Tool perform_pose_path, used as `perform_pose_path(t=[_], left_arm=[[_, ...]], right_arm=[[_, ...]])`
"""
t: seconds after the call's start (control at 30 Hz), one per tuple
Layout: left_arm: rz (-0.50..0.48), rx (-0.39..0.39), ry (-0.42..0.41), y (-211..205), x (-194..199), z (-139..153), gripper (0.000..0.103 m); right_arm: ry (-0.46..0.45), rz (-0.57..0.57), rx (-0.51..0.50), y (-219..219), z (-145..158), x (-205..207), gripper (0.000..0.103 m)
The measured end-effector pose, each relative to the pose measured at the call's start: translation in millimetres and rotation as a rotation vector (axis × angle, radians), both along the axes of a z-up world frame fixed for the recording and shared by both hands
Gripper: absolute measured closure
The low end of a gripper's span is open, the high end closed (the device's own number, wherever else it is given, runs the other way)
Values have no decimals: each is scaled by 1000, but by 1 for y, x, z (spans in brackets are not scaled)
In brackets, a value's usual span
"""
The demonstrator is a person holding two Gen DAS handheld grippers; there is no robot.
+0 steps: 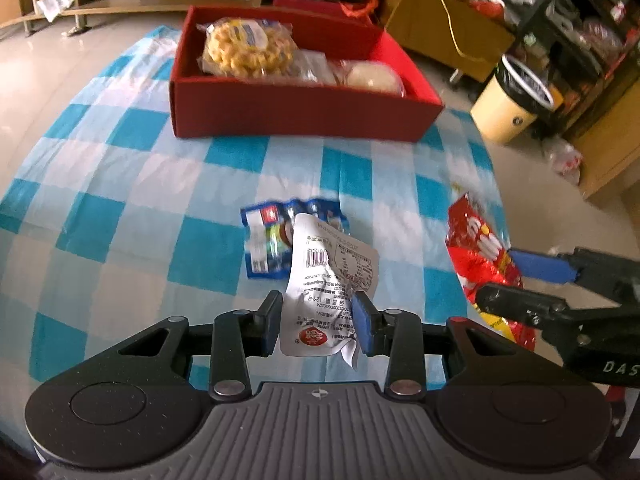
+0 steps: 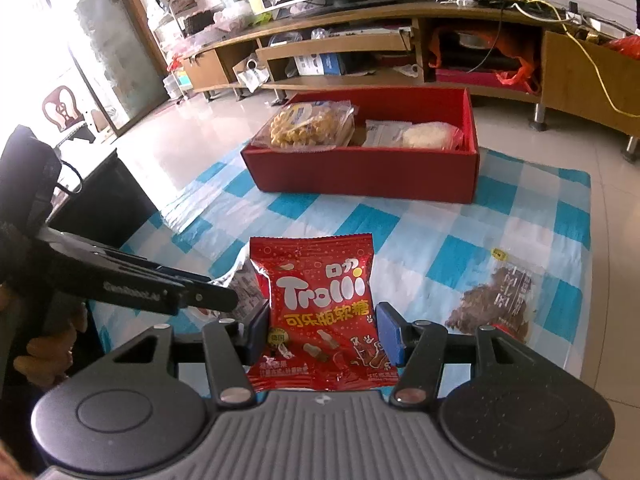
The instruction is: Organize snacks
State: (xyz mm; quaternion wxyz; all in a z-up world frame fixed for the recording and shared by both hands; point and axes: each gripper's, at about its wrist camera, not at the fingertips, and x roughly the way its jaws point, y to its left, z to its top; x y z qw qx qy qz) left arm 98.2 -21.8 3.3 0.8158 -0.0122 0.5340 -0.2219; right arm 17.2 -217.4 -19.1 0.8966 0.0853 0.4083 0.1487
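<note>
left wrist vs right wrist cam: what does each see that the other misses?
Only the left wrist view: a blue packet on the checked cloth, and a bin on the floor.
Only the right wrist view: a clear packet of dark snack on the cloth, and the TV stand.
Both: the red box holding snacks, the white packet gripped by the left gripper, and the red Trolli bag in the right gripper.

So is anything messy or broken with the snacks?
Nothing looks spilled or torn. The white packet is crumpled where the left gripper pinches it between its fingers. Loose on the checked cloth, outside the red box, lie a blue packet and a clear bag of brown snacks.
</note>
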Motion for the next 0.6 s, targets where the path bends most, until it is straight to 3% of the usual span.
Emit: perform_pose_path(t=[0.47,0.6], left_arm=[[54,-59,-82,-4,41,34,58],[44,-55,-59,-3,43,26,57]], right_arm=[[-102,-59,25,-7,34,43,52],[-32,-17,19,-4,18,49,52]])
